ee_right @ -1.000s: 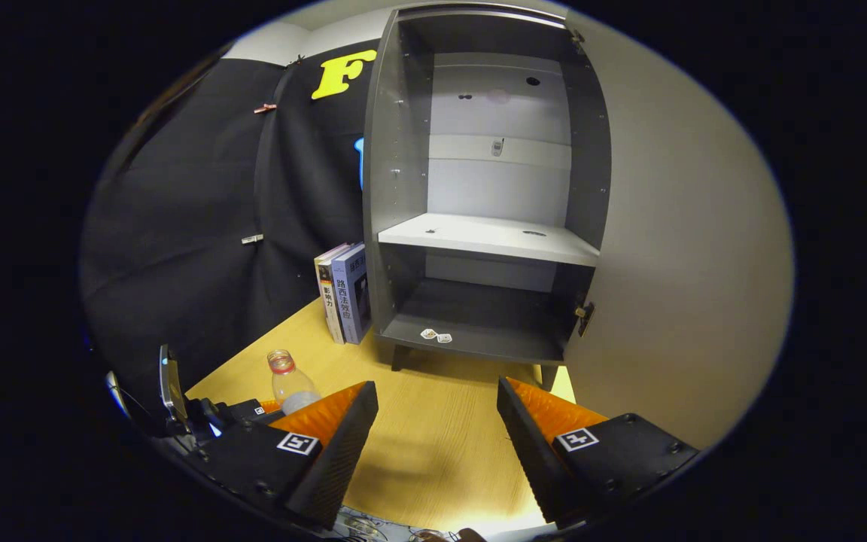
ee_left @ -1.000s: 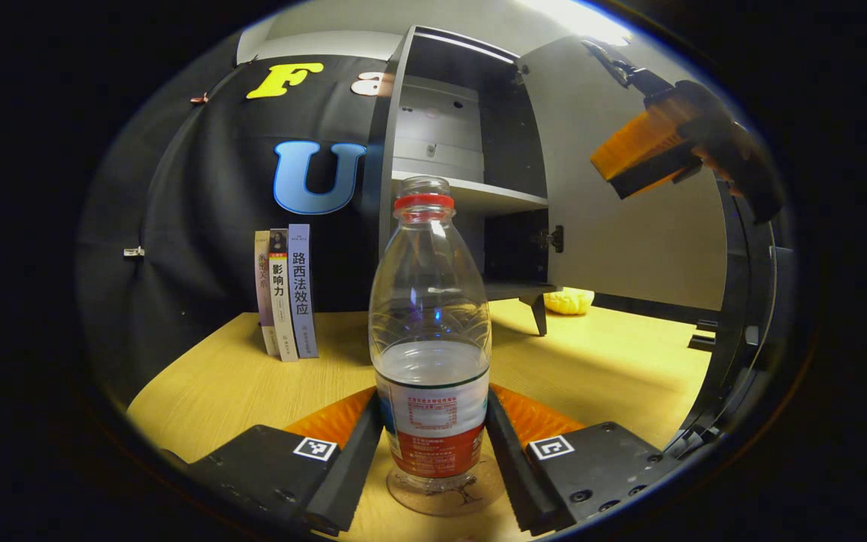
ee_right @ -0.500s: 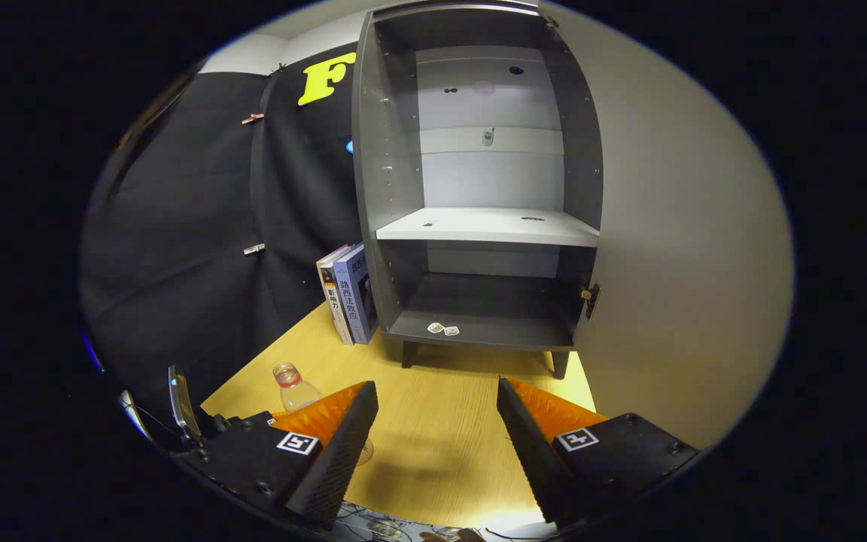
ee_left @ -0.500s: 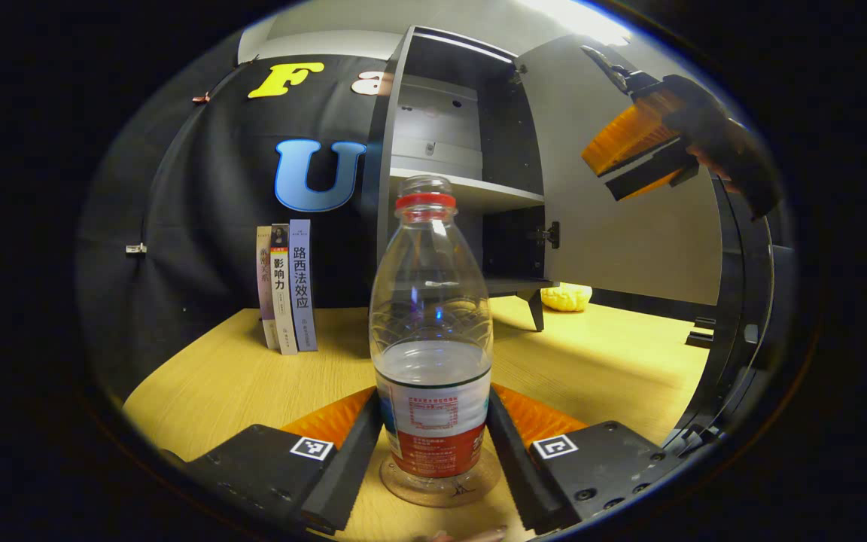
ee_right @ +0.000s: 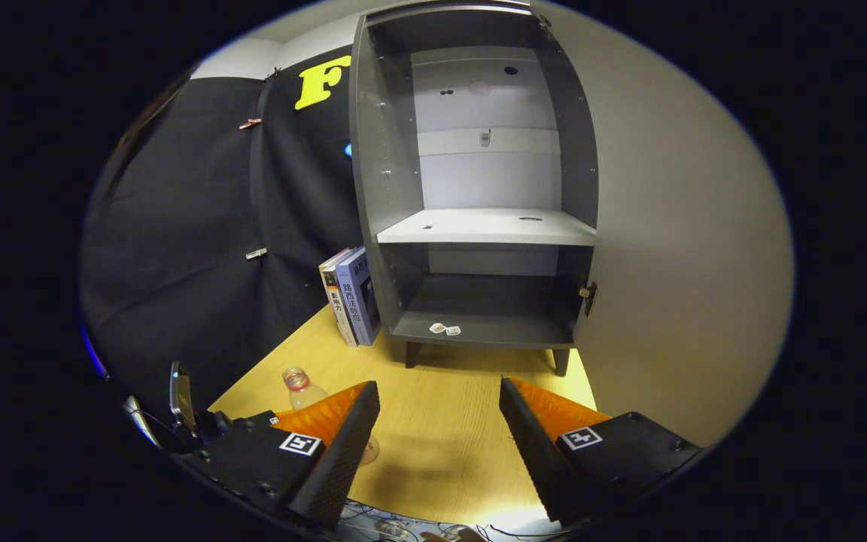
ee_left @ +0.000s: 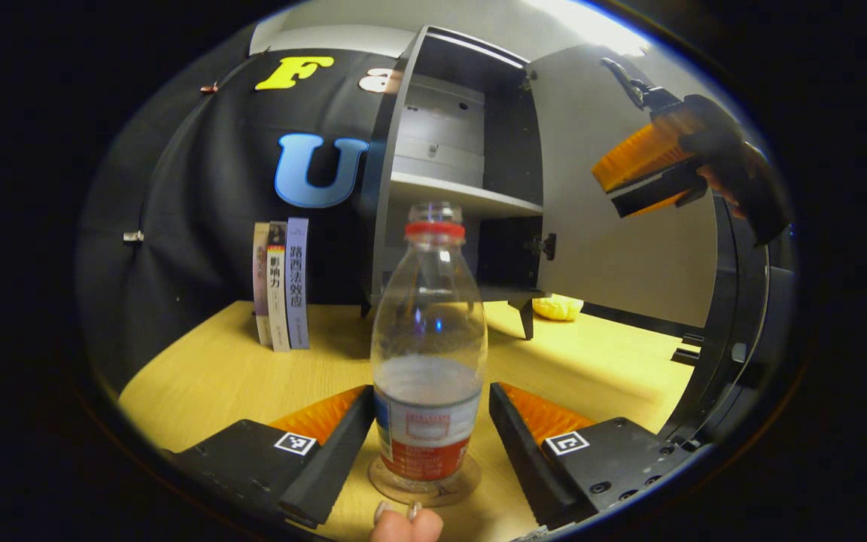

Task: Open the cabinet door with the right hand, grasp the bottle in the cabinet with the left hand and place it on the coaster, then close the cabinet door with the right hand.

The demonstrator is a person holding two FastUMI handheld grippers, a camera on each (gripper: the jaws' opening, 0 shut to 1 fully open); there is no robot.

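**Mia:** What is right in front of the left gripper (ee_left: 430,440)?

**Ben:** The bottle (ee_left: 429,354). It stands straight up between the two fingers. There is a little gap on each side, so the fingers are let go and do not press it.

**Mia:** What is the bottle standing on?

**Ben:** A clear round coaster (ee_left: 426,489) on the yellow wooden table (ee_left: 208,376). The bottle has a red ring at the neck, a red and white label, and some water at the bottom. Two fingertips of a hand (ee_left: 406,523) poke in at the very bottom, just below the coaster.

**Mia:** What is farther away?

**Ben:** To the left of the bottle, three books (ee_left: 277,284) stand up by the black cloth. Behind the bottle is the grey cabinet (ee_left: 433,135), and its door (ee_left: 614,248) is swung open to the right. Under the door lies something small and yellow (ee_left: 558,306). I cannot tell what it is.

**Mia:** And the right gripper (ee_right: 439,440)?

**Ben:** Its fingers are spread wide, with nothing between them, above bare table. In the left gripper view it hangs high up in front of the open door (ee_left: 648,169), with a hand around it. I cannot tell if it touches the door.

**Mia:** What does it see ahead?

**Ben:** The bottle is low on its left, partly behind its left finger. Ahead is the open cabinet with a pale shelf (ee_right: 486,226) across the middle. Two small white bits (ee_right: 445,329) lie on the cabinet floor. The door fills its right side.
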